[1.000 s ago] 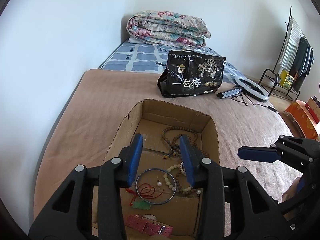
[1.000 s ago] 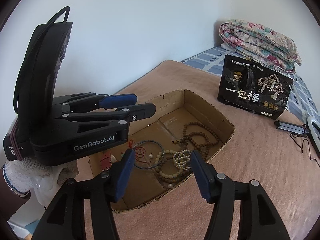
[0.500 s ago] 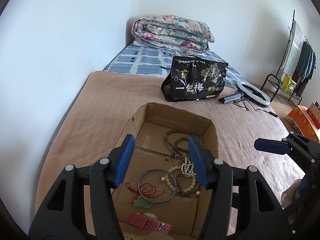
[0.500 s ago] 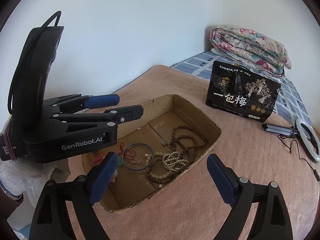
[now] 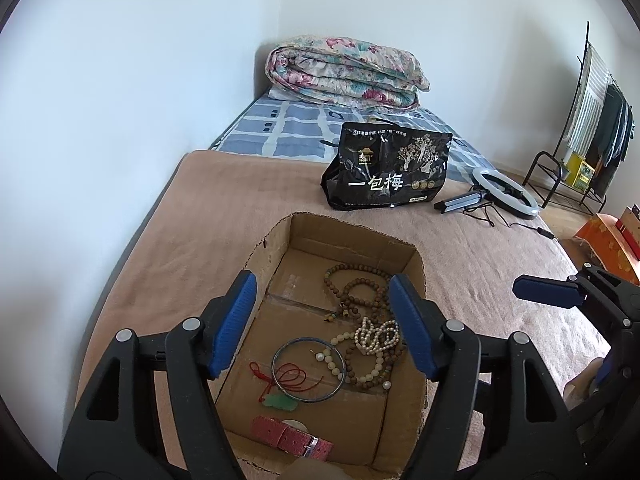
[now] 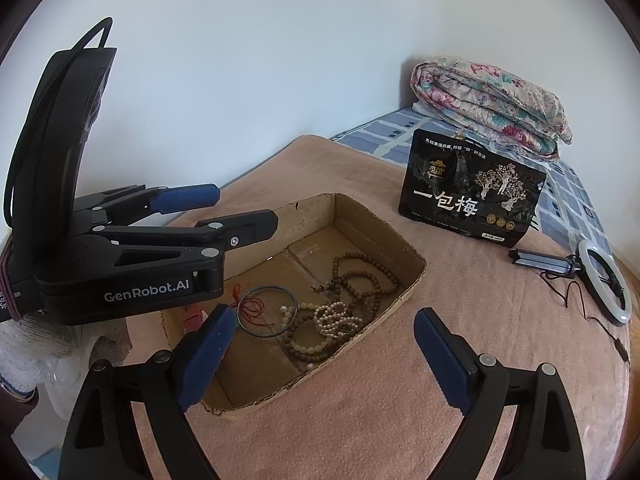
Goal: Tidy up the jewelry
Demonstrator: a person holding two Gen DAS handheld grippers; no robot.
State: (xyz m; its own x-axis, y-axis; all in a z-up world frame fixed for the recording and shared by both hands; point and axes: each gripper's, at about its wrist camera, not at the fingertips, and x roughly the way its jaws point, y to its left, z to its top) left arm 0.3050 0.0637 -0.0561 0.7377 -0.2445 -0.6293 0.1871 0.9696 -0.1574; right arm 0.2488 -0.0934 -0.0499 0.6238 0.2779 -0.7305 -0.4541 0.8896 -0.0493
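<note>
The left wrist view is looking down from close above into the cardboard box (image 5: 276, 240), filling the lower centre. The right wrist view is facing the same box (image 6: 400, 236) from its right, slightly farther back. Both are sharing the black bag (image 5: 390, 168) further up.

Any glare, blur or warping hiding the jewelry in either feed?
Left wrist view: even daylight, sharp; beads and bangle clear in the cardboard box; fisheye bends the edges. Right wrist view: equally sharp, no glare; left gripper hides the box's near-left corner.

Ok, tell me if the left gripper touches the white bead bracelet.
Apart: in the right wrist view the left gripper hangs open above the box, bracelet on its floor.
</note>
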